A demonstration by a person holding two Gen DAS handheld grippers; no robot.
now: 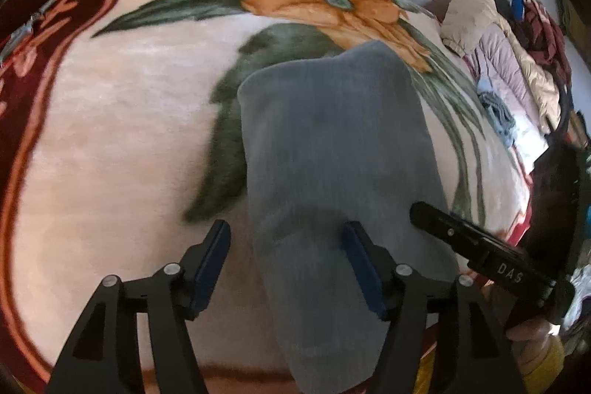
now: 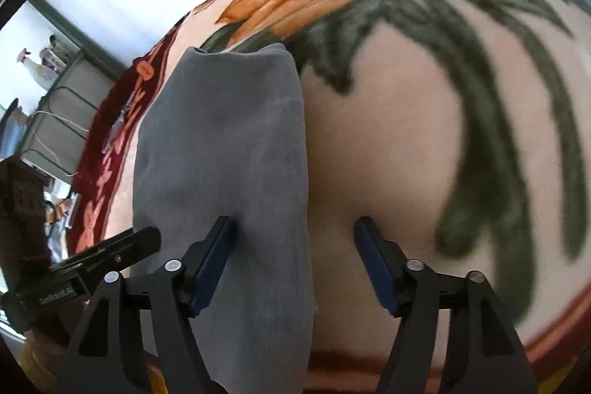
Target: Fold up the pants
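The grey pants (image 1: 332,165) lie as a long narrow strip on the flowered blanket (image 1: 122,120), running from the near edge toward the orange bloom. The left gripper (image 1: 286,268) stands well open over the strip's left edge, and the right gripper (image 2: 295,268) well open over its right edge; neither pinches cloth. I'd judge the near end needs grasping: both should bite the corners evenly, catching all layers, before lifting together.
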